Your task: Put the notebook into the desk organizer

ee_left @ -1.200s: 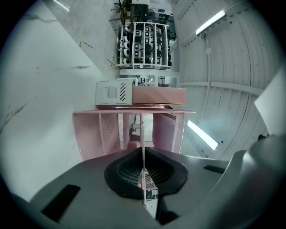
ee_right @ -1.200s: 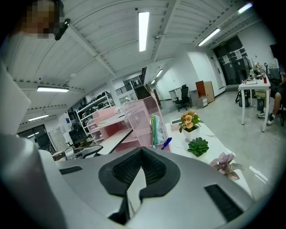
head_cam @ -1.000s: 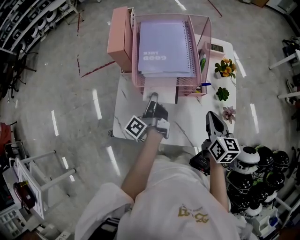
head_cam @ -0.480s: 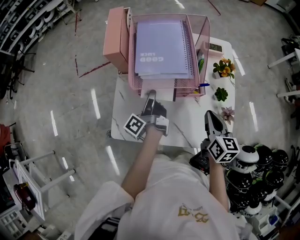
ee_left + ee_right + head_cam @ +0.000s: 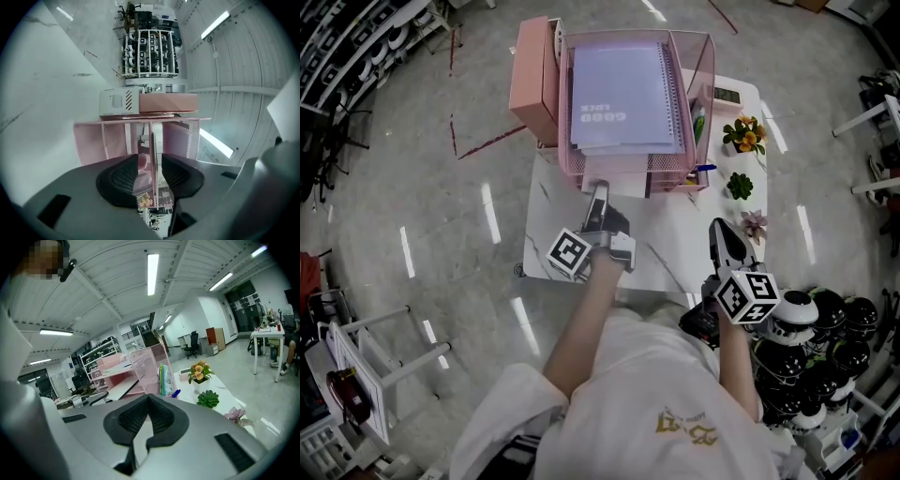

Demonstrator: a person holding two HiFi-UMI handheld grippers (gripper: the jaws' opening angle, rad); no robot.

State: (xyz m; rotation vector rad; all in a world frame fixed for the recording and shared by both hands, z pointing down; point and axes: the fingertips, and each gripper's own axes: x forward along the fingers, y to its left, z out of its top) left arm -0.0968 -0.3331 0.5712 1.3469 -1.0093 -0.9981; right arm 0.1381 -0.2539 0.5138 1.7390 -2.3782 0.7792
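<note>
Left gripper [image 5: 598, 192] is parked right at the front of the pink desk organizer [image 5: 670, 167], tips pointing into the lower shelf. Its jaws are spreading apart right now. In the left gripper view there's a thin pinkish edge standing between the pads [image 5: 177, 172] with a gap on each side, so nothing's pinched. I think that edge is the notebook [image 5: 597, 170], the pale one poking a little out of the lower shelf just ahead of the tips. It could also be a shelf lip, since the view is too edge-on to be sure.

Up above that, further out from the left gripper, a lavender spiral notebook [image 5: 624, 92] lies flat on the organizer's top tier. A pink box [image 5: 532, 73] sits against the organizer's outer side, off to the left of the gripper.

Right gripper [image 5: 720, 228] hovers well apart from the organizer over the white table [image 5: 675, 239], jaws pressed together with nothing in them. Ahead of it are a pinkish succulent [image 5: 757, 225] just beside its tips, then a green succulent [image 5: 743, 187], then a pot of orange flowers [image 5: 748, 134]. A blue pen [image 5: 705, 169] sticks out at the organizer's near corner. Nothing sits between the left gripper and the shelf opening.
</note>
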